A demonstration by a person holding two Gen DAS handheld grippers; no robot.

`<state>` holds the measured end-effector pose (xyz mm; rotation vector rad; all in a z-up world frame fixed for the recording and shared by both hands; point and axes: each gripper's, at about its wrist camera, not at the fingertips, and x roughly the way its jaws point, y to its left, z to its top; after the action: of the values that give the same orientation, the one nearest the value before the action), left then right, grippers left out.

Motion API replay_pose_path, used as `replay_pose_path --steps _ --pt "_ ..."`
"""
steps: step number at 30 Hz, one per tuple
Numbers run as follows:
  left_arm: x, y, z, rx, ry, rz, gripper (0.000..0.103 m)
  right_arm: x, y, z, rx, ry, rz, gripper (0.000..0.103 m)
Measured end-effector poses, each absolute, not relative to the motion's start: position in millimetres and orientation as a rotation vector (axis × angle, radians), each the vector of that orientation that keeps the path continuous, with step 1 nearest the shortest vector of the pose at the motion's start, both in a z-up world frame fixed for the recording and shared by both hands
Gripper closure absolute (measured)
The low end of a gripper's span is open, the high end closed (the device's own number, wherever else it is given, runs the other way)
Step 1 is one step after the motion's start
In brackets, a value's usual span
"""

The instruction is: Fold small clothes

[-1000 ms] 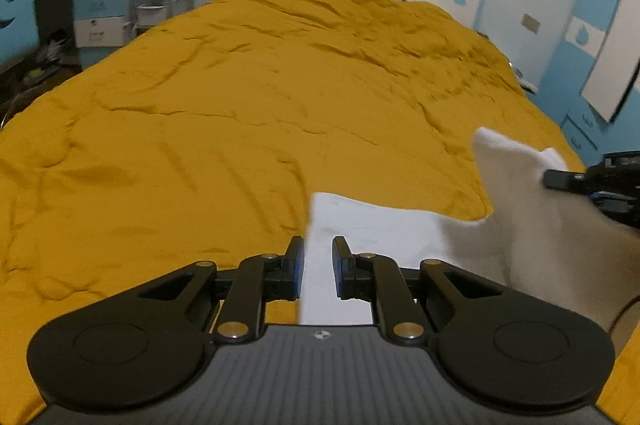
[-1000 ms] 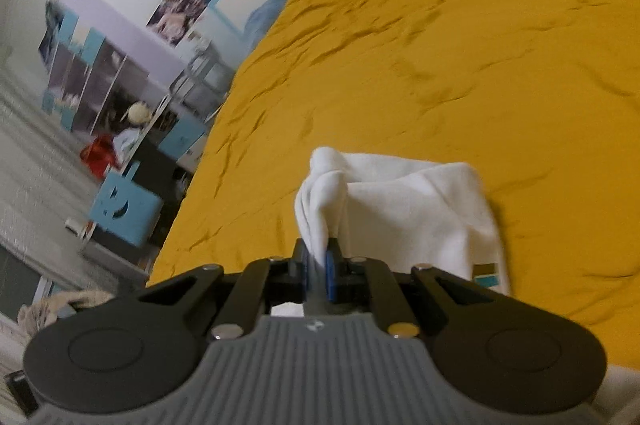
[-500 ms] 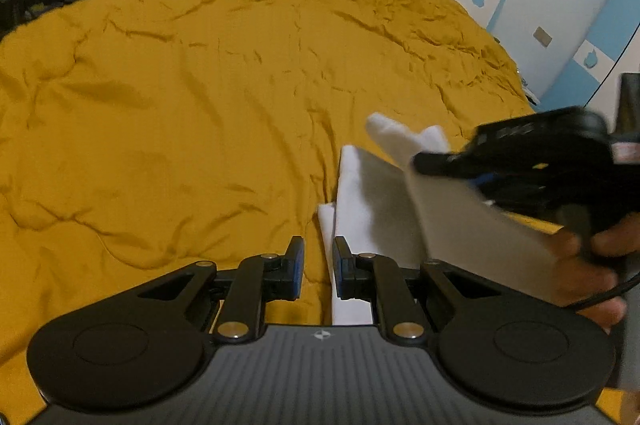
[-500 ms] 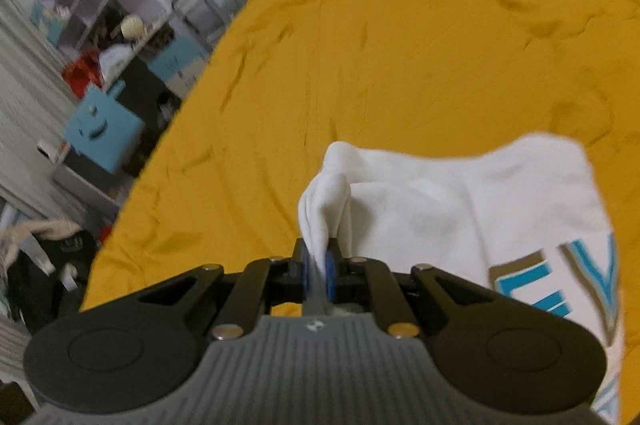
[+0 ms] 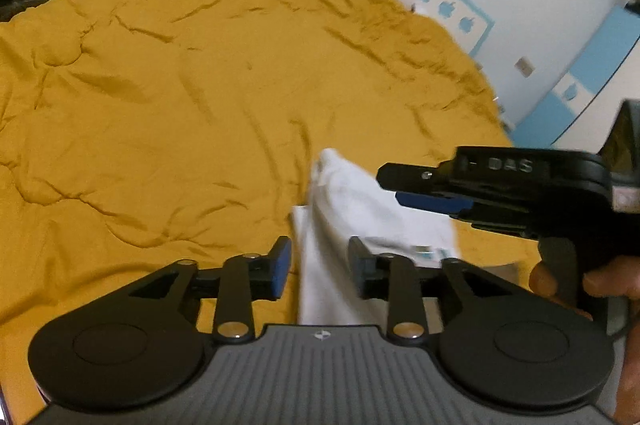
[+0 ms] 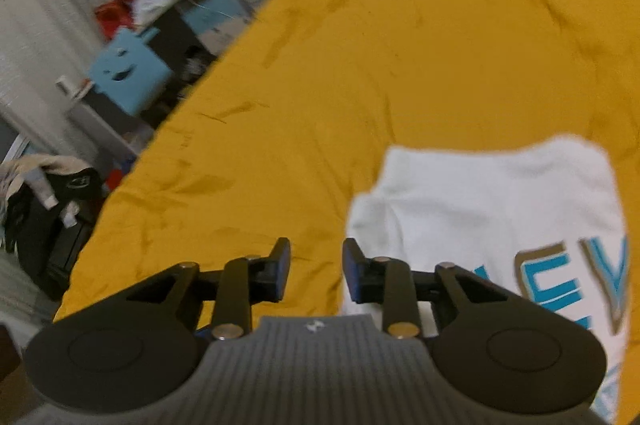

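One fold looks done – the white t-shirt (image 6: pixel 492 221) lies doubled on the mustard-yellow bedspread (image 5: pixel 180 97), its blue-and-tan lettering (image 6: pixel 576 281) facing up at the near right of the right wrist view. Prob. at least one more fold left, plus smoothing; can't tell how compact it's meant to end up.

Left gripper (image 5: pixel 319 265): jaws have just been opening, now spread w/ a strip of the shirt's edge between them, pads not pressing on it.

Right gripper (image 6: pixel 316 267): jaws have also just been opening, now spread w/ only bedspread between them – shirt lies just right of its right finger, let go.

In the left wrist view the right gripper hovers over the shirt's far-right part, person's hand (image 5: pixel 592 285) on its handle
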<state>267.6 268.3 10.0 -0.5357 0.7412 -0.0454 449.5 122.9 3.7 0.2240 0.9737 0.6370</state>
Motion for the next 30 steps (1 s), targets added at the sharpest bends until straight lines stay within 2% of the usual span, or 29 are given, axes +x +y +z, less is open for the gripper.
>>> replay_pose_path --steps 2,6,8,9,13,18,20,22,24,26,28,30 --pt "258 268 17 -0.568 0.725 -0.071 0.053 433 112 22 0.22 0.931 0.664 0.077" --pt "236 267 20 -0.672 0.727 -0.133 0.048 401 78 38 0.191 0.869 0.659 0.073" --pt "228 266 14 -0.726 0.733 -0.164 0.037 385 56 40 0.176 0.853 0.644 0.072" --pt "226 265 9 -0.745 0.738 -0.17 0.035 378 45 38 0.169 0.846 0.628 0.072" --pt "218 262 -18 -0.828 0.804 -0.147 0.033 345 -3 21 0.119 0.848 0.578 0.07" --pt "214 255 -44 -0.861 0.844 -0.106 0.03 304 -46 -13 0.018 0.866 0.512 0.064" --pt "216 256 -55 -0.896 0.839 -0.095 0.03 288 -61 -29 -0.035 0.864 0.492 0.057" --pt "223 256 -63 -0.907 0.836 -0.091 0.031 276 -69 -44 -0.11 0.864 0.469 0.056" --pt "229 253 -69 -0.903 0.84 -0.074 0.043 268 -66 -56 -0.163 0.857 0.464 0.054" --pt "235 250 -71 -0.888 0.834 -0.058 0.066 264 -63 -66 -0.204 0.858 0.475 0.052" --pt "237 247 -66 -0.889 0.828 -0.071 0.084 263 -59 -71 -0.228 0.852 0.487 0.051" --pt "234 244 -52 -0.879 0.777 -0.1 0.087 261 -49 -70 -0.251 0.839 0.507 0.048"
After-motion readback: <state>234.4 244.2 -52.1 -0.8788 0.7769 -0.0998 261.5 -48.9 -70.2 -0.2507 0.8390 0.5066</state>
